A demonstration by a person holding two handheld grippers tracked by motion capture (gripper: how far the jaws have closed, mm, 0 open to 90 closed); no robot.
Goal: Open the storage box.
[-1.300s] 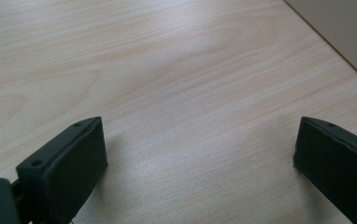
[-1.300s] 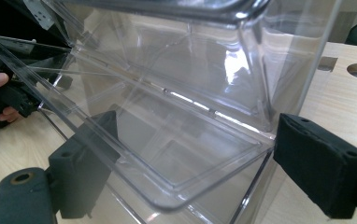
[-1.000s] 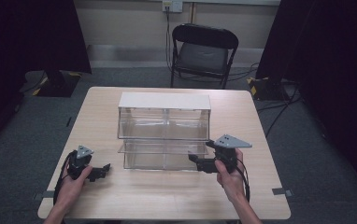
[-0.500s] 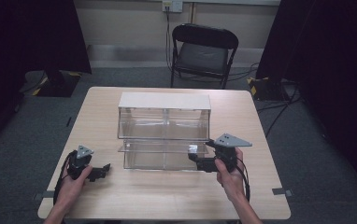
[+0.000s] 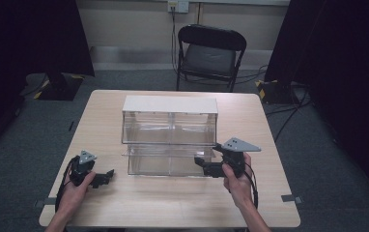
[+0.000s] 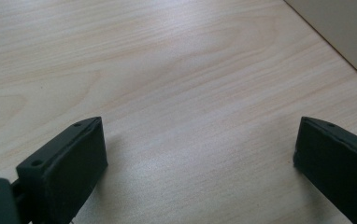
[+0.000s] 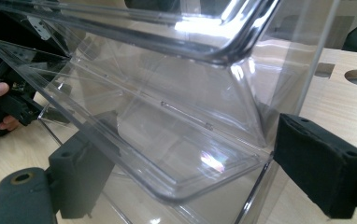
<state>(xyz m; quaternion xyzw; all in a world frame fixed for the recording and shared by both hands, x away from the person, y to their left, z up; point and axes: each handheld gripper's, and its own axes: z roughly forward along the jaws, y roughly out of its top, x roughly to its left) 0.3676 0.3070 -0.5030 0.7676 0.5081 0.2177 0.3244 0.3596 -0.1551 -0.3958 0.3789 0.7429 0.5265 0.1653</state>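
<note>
Clear plastic makes up the two-tier bin that stands at the middle of the wooden table: an upper compartment under a flat white lid, split in two by a centre divider, and below it a lower tray whose front lip juts toward the person. Seen close in the right gripper view, the bin has thin see-through walls with rounded rims that catch bright glare, and the lower tray slopes down to a curved front edge.

At the bin's right front corner, the right gripper sits low by the lower tray. Its jaws stand wide apart in the right gripper view, one on each side of that tray's corner, and grip nothing; whether they touch the plastic I cannot tell.

Well to the left of the bin, the left gripper rests near the table's front edge, its jaws spread wide over bare wood and empty.
</note>
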